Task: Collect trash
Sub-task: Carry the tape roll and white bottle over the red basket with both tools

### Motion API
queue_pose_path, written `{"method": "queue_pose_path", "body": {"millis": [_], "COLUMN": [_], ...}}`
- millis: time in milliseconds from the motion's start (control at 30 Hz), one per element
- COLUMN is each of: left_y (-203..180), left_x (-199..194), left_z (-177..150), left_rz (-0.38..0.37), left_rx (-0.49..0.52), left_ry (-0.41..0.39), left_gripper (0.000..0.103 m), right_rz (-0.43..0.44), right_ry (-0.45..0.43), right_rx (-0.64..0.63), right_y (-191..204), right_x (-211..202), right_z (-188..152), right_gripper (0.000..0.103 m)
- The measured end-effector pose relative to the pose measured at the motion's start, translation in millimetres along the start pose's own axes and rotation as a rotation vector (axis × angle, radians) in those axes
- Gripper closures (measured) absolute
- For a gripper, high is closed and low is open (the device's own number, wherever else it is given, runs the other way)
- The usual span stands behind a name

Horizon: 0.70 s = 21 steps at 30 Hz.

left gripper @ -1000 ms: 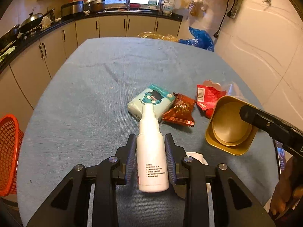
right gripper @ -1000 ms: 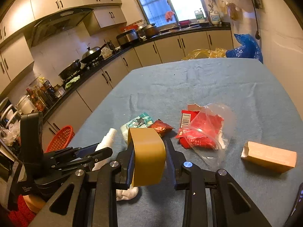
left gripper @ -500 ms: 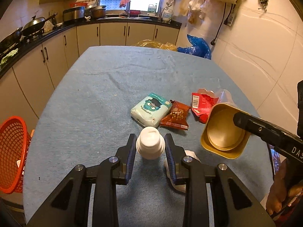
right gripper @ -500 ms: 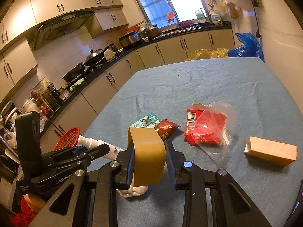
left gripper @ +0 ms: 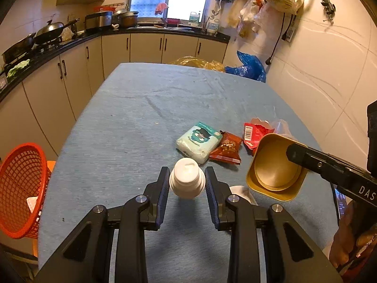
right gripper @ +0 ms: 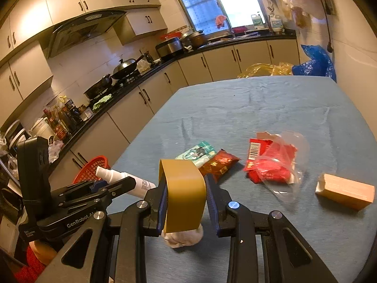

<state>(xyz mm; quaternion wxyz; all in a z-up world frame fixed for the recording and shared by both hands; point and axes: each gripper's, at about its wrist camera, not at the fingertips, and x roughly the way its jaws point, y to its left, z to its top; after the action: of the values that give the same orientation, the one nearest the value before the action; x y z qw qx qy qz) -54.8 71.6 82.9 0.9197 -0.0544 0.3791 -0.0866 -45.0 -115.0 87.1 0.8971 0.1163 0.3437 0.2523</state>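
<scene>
Above blue table point(left gripper: 141, 122), white spray bottle point(left gripper: 187, 180) and mustard cup point(right gripper: 183, 195) gripped.

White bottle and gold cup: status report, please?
Left gripper shut on white bottle. Right gripper shut on gold cup. Red basket left; nothing between.

white spray bottle point(left gripper: 187, 180); mustard-yellow cup point(left gripper: 274, 168); orange-red mesh basket point(left gripper: 20, 188); blue tablecloth point(left gripper: 141, 122); teal cartoon-print packet point(left gripper: 199, 140).

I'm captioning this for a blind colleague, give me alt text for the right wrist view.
The right hand-held gripper grips a tan cup above a blue table. To its left, the left hand-held gripper holds a white bottle; wrappers and a box lie beyond.
</scene>
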Motion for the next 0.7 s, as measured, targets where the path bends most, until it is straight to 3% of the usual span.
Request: {"method": "queue_pose_path", "body": {"millis": [400, 700], "left_y": [52.8, 112.9], "left_x": [-31.8, -66.2], "left_z": [-2.1, -5.2], "left_rz": [0.029, 0.088], "left_rx": [-0.075, -0.164], "left_ry": [-0.056, -0.118], "left_gripper": [0.074, 0.074], "right_rz": [0.048, 0.102], "right_ry": [0.039, 0.094], "right_rx": [-0.076, -0.155], "right_y": [49.6, 110.1], "right_x": [28.1, 66.0], "right_z": [11.5, 19.2], "right_gripper": [0.071, 0.071]}}
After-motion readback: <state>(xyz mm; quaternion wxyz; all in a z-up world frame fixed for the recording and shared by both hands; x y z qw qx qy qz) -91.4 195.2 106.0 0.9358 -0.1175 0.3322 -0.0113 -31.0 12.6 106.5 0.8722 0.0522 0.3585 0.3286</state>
